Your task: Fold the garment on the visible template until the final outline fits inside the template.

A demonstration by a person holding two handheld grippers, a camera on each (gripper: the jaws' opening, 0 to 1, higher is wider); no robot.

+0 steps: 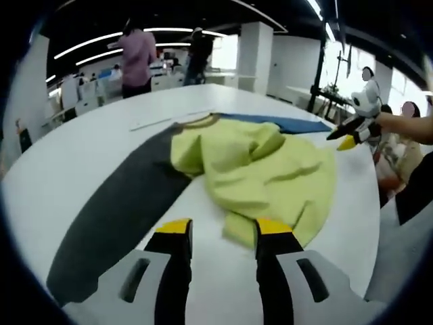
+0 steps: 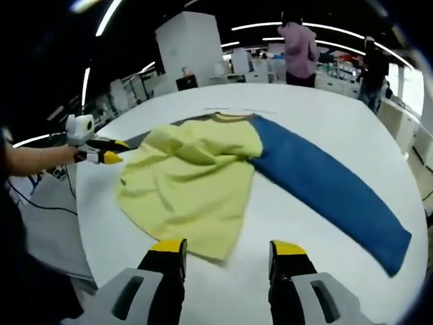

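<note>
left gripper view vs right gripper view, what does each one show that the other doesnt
Left gripper view alone: the dark grey sleeve at full length, and the right gripper at the shirt's far edge.
Right gripper view alone: the blue sleeve at full length, and the left gripper beside the shirt.
Both: the yellow shirt bunched on the white table, and people standing behind.

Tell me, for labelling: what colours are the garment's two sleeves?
One sleeve is blue, the other dark grey; blue shows best in the right gripper view.
</note>
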